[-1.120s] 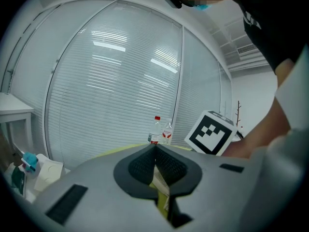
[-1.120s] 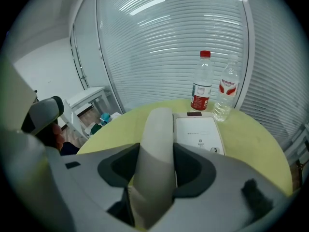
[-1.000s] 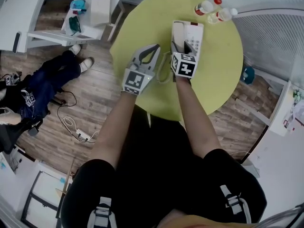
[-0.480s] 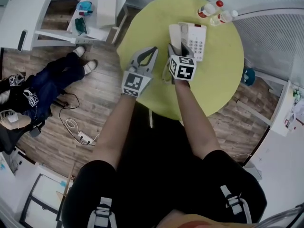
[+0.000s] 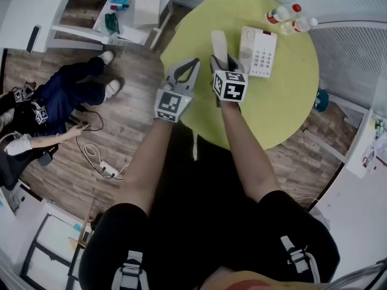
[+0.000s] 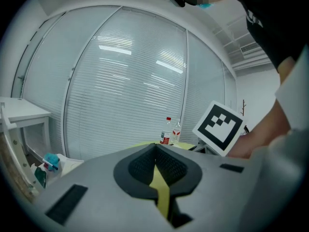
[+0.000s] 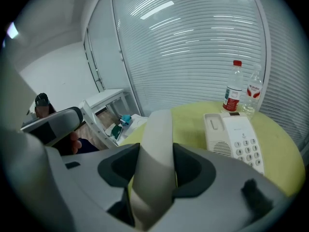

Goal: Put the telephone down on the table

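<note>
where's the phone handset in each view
Head view: handset upper centre, over the yellow table, gripped by the right gripper.
Left gripper view: not in it.
Right gripper view: handset in the centre, clamped between the jaws.
Shared landmark: the red-capped bottle at the table's far edge.

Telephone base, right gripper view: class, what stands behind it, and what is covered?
Two bottles stand behind the telephone base: a red-capped bottle and a paler-capped bottle. The right tongs, holding the handset, cover the base's near end.
</note>
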### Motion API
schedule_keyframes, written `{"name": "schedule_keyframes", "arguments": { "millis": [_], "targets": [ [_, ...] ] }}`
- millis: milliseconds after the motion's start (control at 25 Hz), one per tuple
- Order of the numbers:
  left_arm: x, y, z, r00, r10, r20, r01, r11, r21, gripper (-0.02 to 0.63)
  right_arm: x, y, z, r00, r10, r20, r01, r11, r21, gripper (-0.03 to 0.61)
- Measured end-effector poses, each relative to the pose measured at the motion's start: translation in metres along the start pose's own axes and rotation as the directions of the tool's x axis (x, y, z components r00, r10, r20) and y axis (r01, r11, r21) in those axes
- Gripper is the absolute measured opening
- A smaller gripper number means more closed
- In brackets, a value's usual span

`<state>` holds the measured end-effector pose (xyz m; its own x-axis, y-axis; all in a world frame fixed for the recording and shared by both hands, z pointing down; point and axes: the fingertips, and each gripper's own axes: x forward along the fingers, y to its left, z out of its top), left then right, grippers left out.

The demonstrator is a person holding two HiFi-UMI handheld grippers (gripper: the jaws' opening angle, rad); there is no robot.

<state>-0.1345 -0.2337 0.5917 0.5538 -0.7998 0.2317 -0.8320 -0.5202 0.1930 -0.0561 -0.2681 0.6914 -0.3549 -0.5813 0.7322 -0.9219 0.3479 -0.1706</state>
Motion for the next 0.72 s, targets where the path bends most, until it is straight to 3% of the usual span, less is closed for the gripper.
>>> {"name": "schedule_keyframes", "arguments": {
  "millis": [720],
  "targets": [
    [-0.034, 0.045, -0.038, 0.998, 0.053, -0.035, -0.055, 0.998, -0.044, 0.012, 0.051, 0.079, -0.046, 0.991, 0.081, -0.104, -0.083, 0.996, -0.016, 0.218]
  ]
}}
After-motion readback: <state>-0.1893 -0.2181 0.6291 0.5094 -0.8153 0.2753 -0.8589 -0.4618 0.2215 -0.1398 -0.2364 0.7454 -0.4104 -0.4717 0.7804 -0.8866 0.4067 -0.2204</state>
